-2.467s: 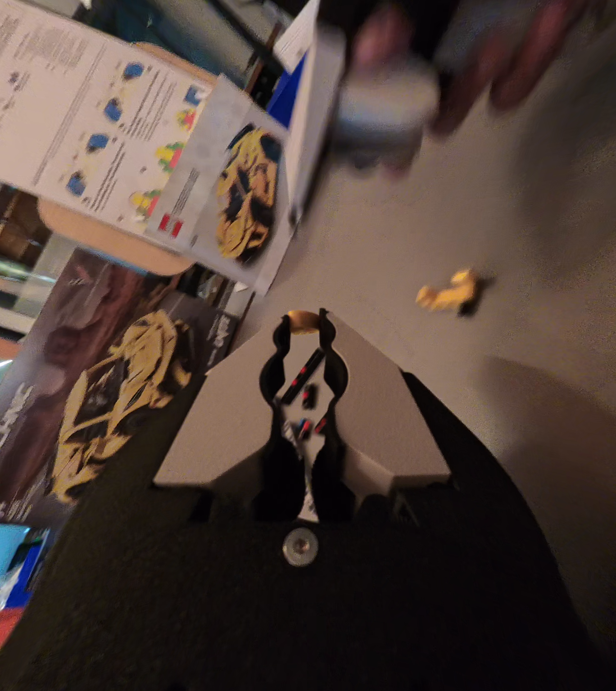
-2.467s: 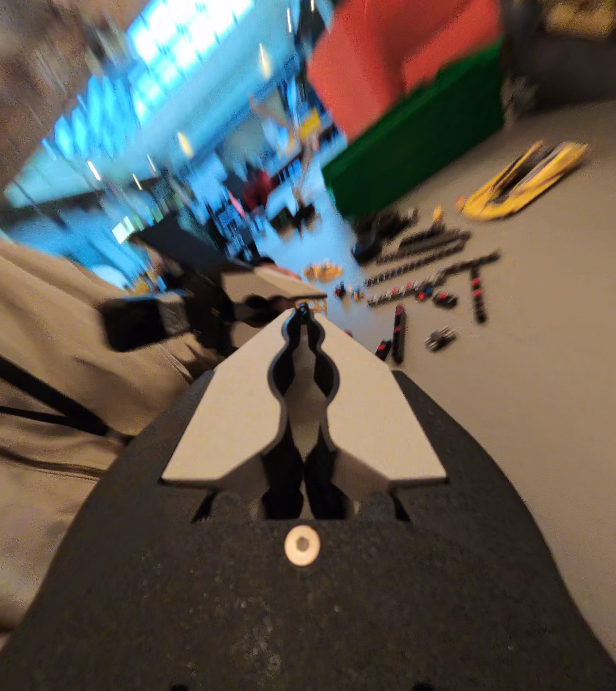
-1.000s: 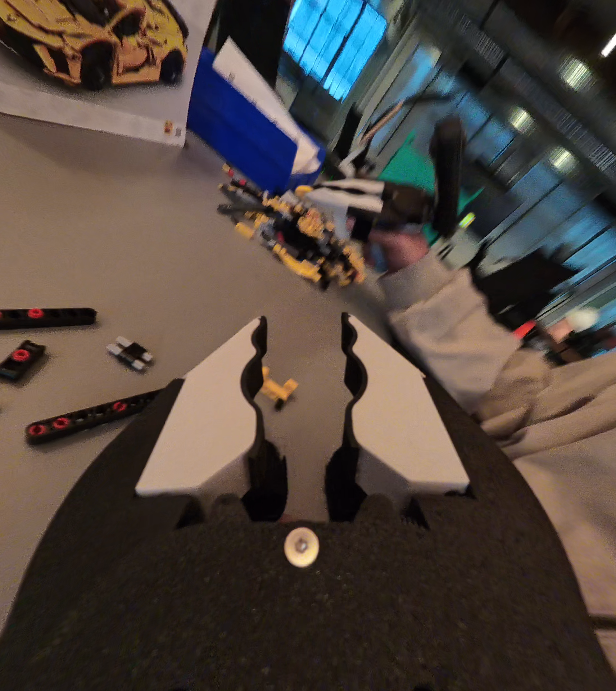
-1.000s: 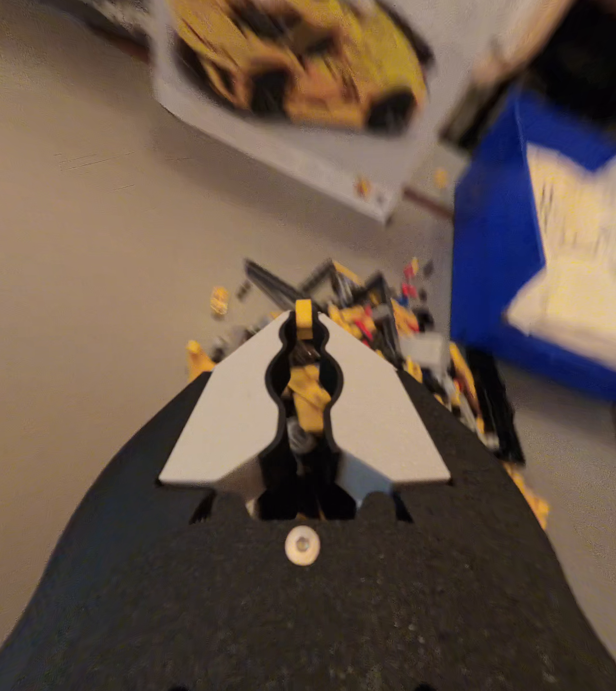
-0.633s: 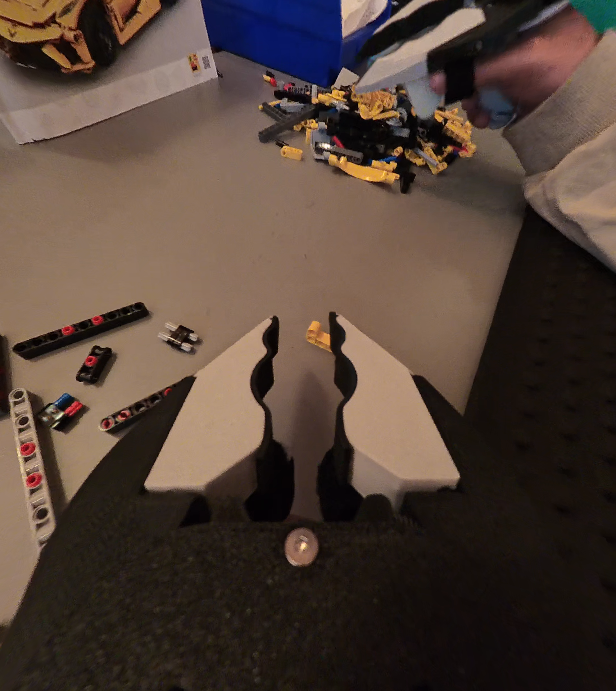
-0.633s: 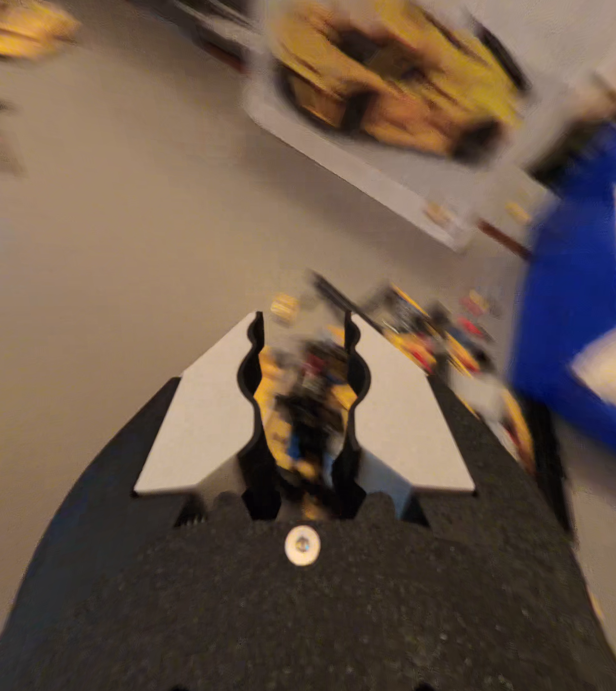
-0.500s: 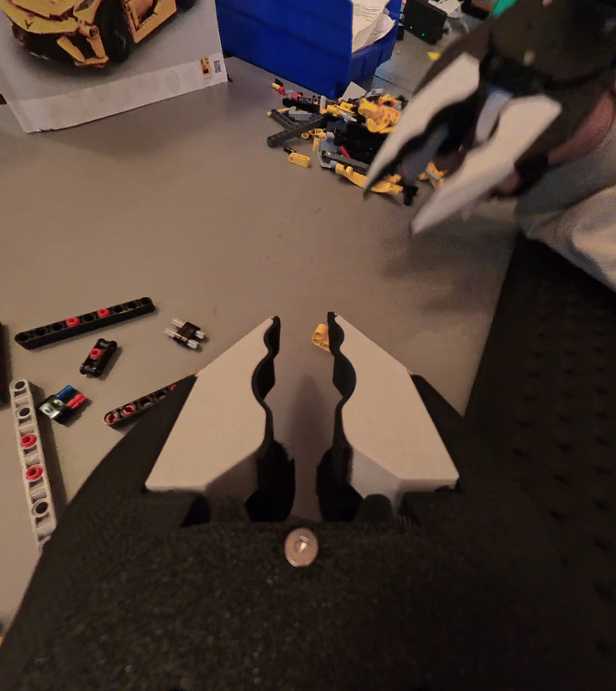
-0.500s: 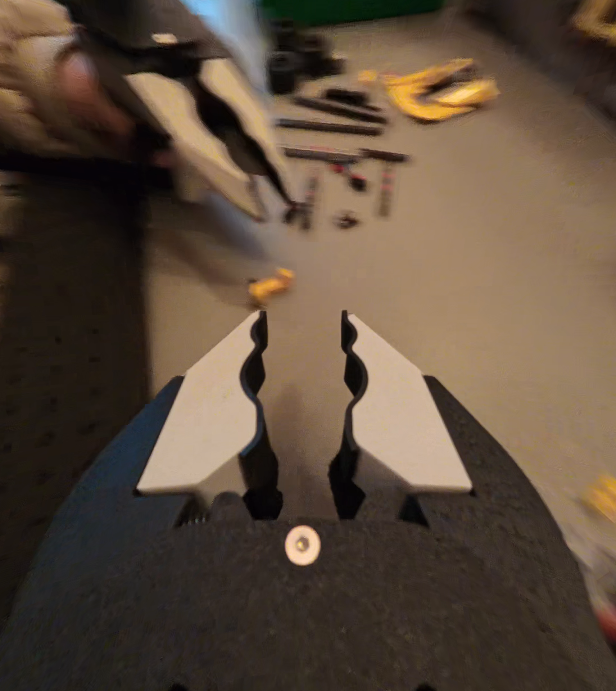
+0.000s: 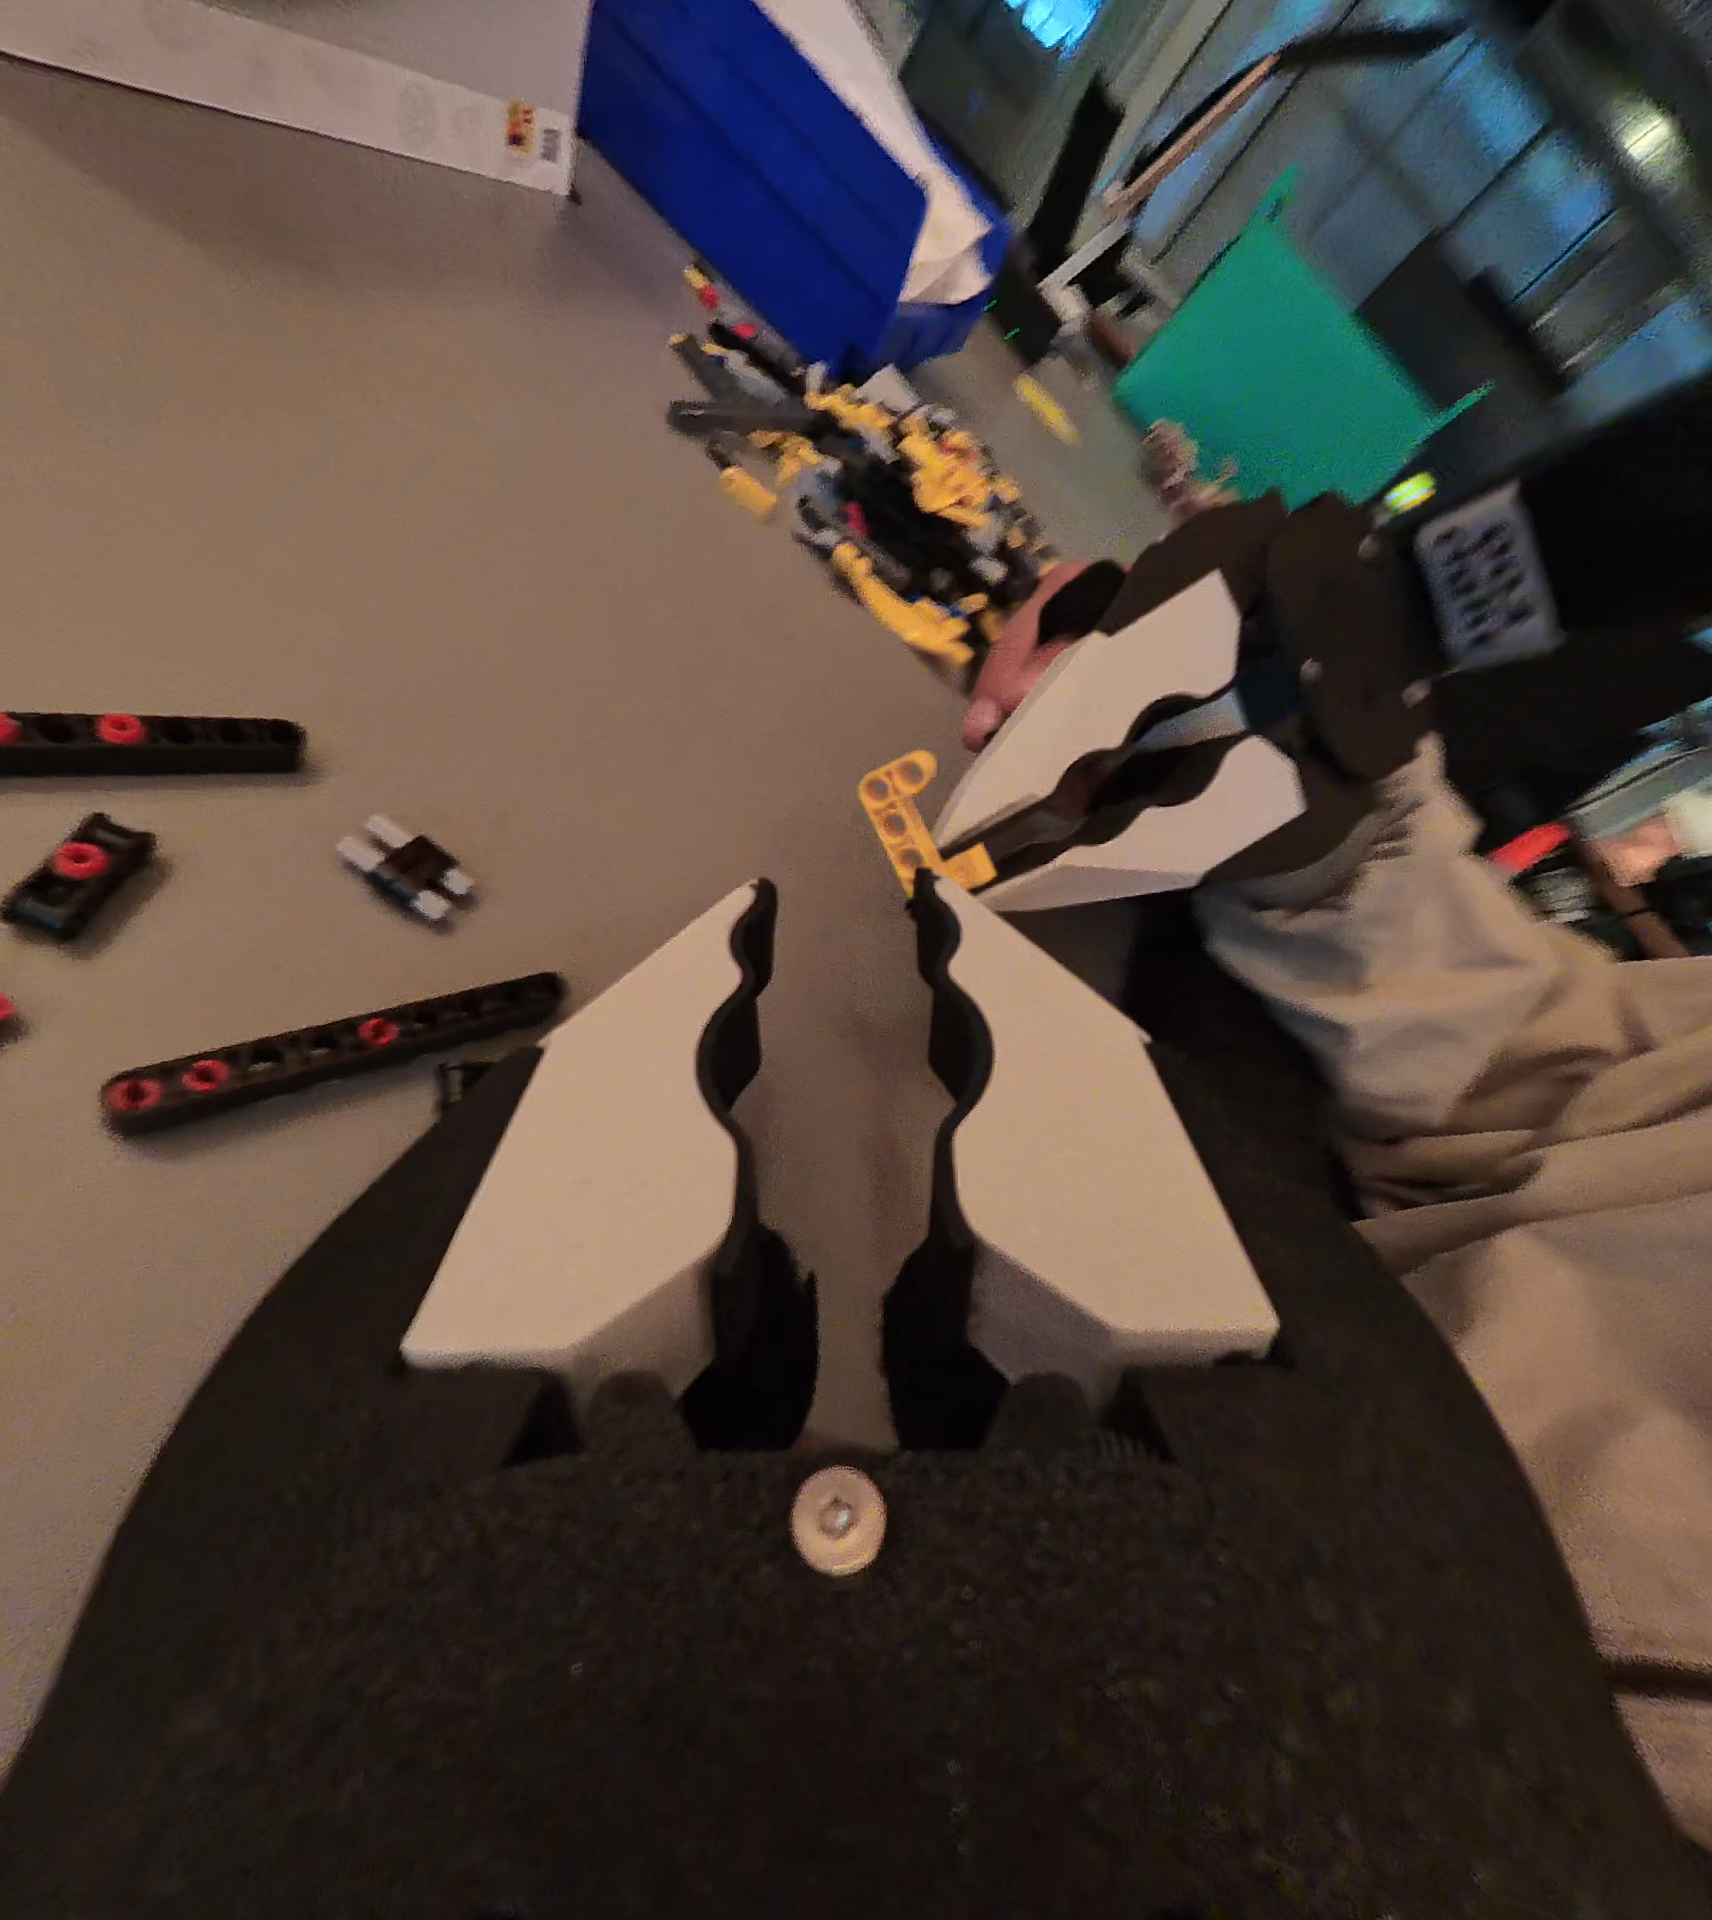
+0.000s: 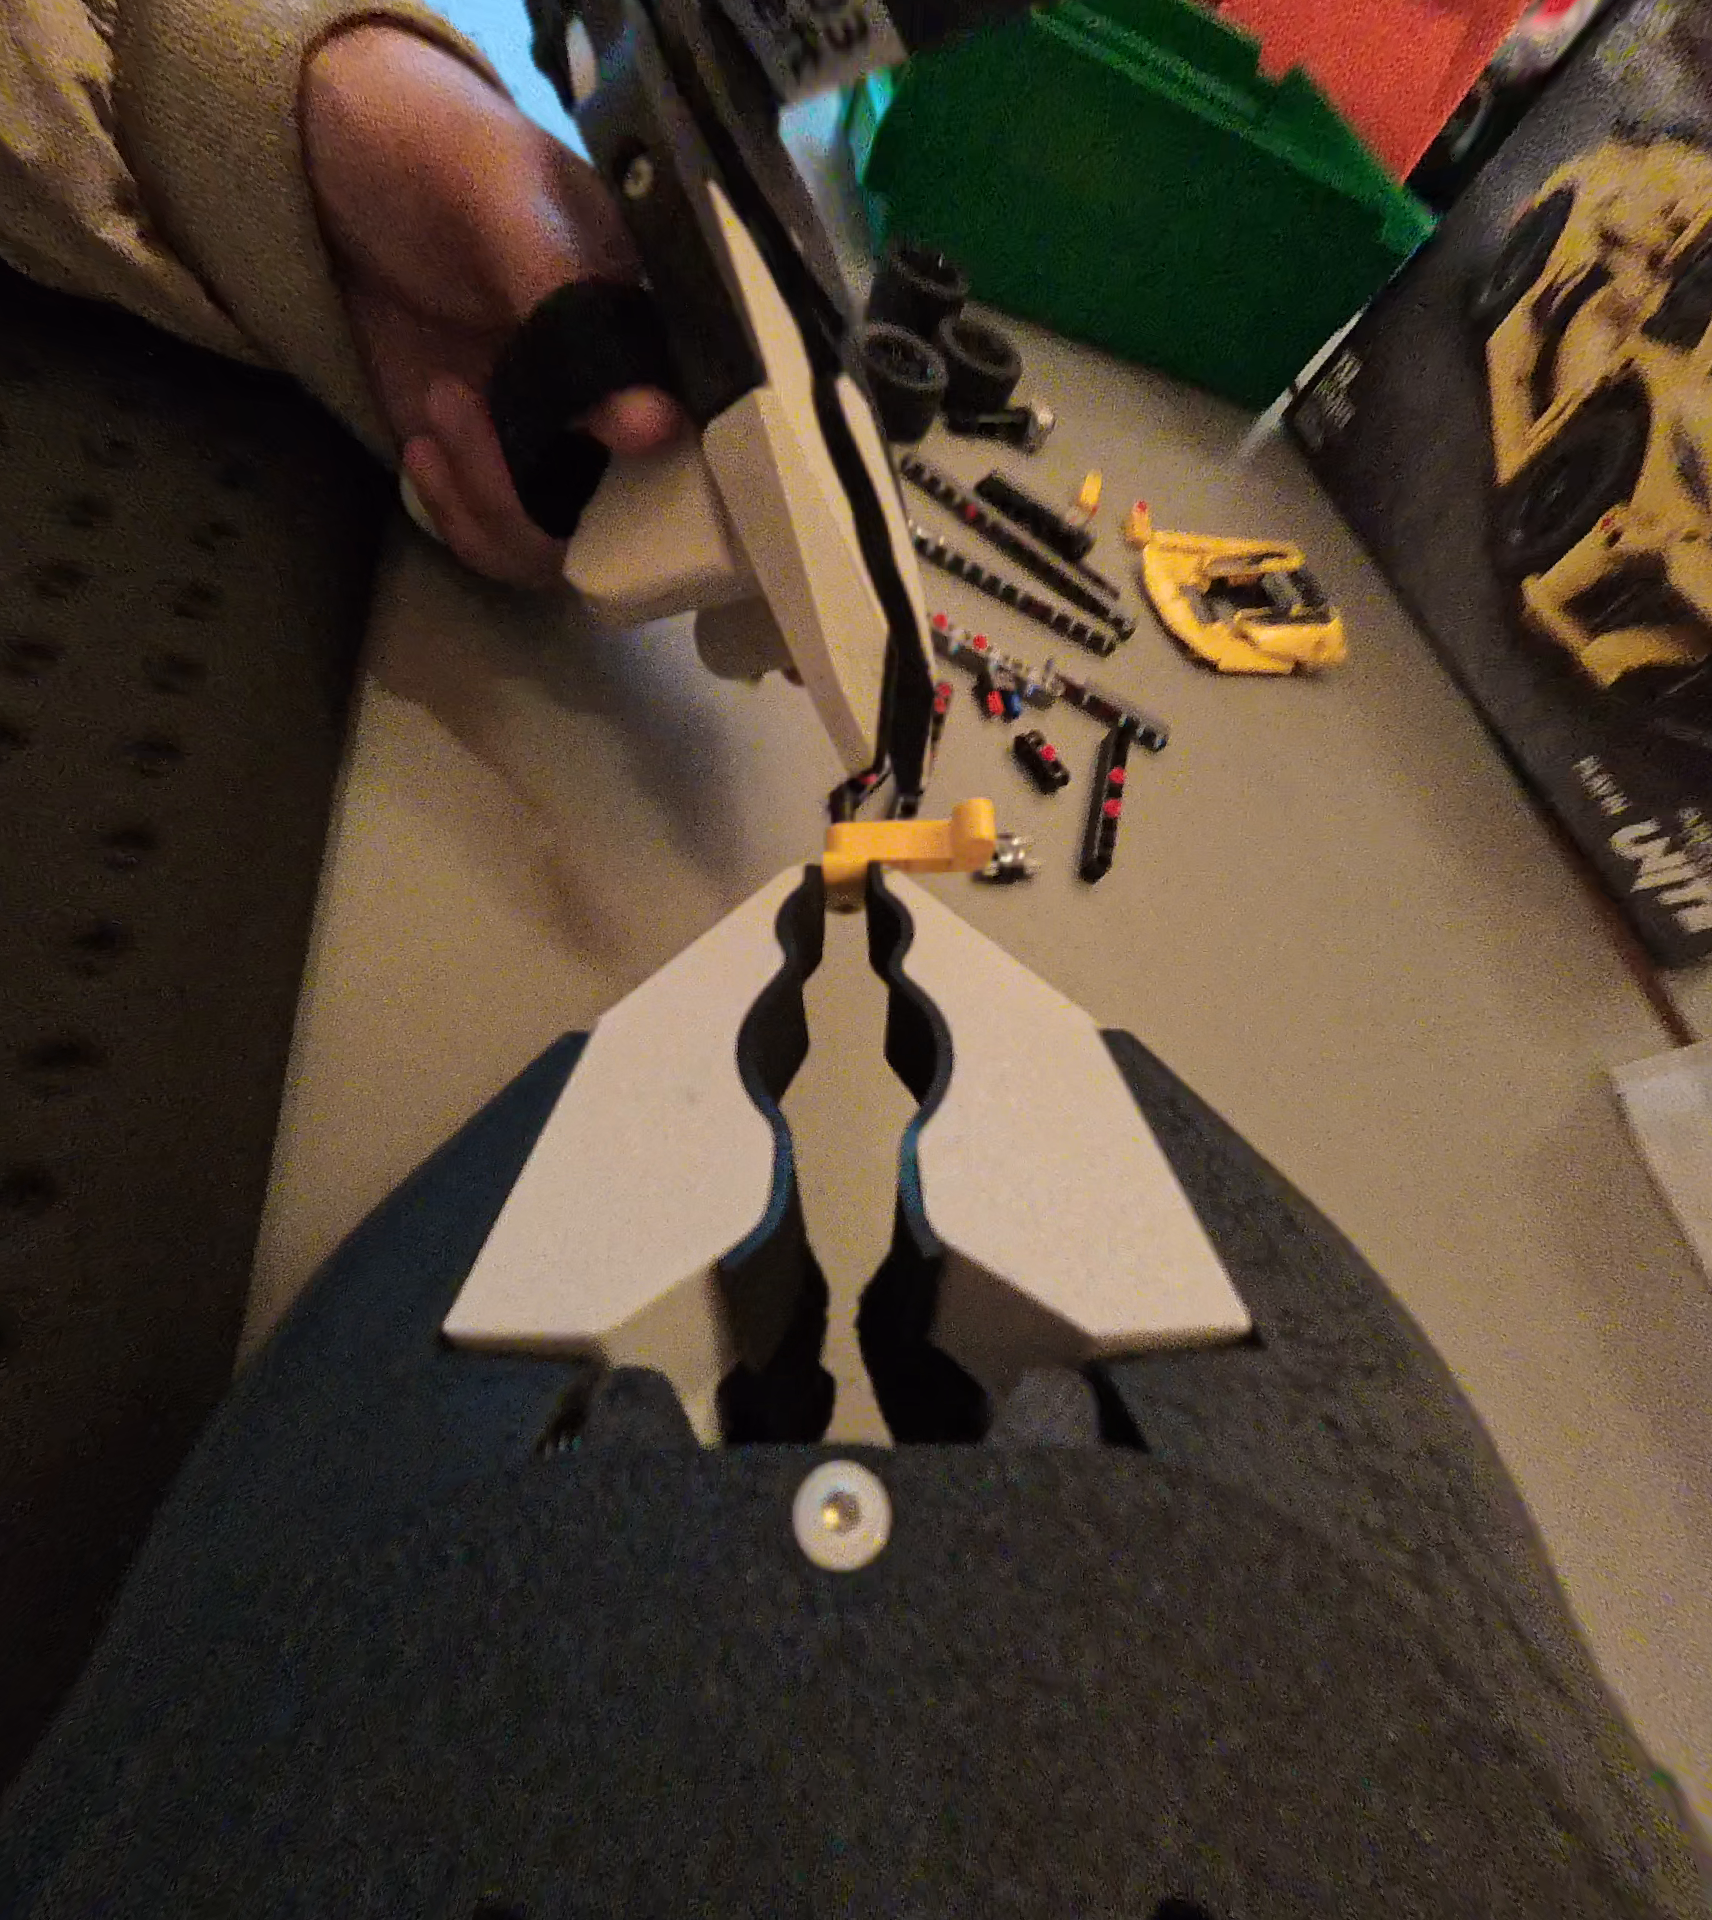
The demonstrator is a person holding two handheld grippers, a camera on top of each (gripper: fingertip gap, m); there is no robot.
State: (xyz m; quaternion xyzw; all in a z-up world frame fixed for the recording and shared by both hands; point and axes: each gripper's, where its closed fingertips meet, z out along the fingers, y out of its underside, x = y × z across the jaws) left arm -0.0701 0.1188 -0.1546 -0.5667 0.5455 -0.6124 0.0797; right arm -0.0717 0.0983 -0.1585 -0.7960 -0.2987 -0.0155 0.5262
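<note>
The right gripper now has its fingers closed on one end of the small yellow L-shaped piece. Half a second ago that piece lay loose on the grey bench and this gripper hung spread open above it. The rest of the piece sticks out sideways past the fingertips. It sits close to the near edge of the bench, beside the dark perforated mat; I can't tell whether it is clear of the surface.

The left gripper meets it from the other side. Its fingers are apart with nothing between them, and one tip is touching, or all but touching, the piece. In the left wrist view the right gripper comes in from the side, a hand and a beige sleeve behind it.

Towards the left edge lie black beams with red pins and a small black connector, well apart from both grippers. A heap of yellow and black parts lies farther back, by a blue bin. In the right wrist view a yellow body panel and black wheels lie beyond the beams, near a green bin and a box picturing a yellow car.
</note>
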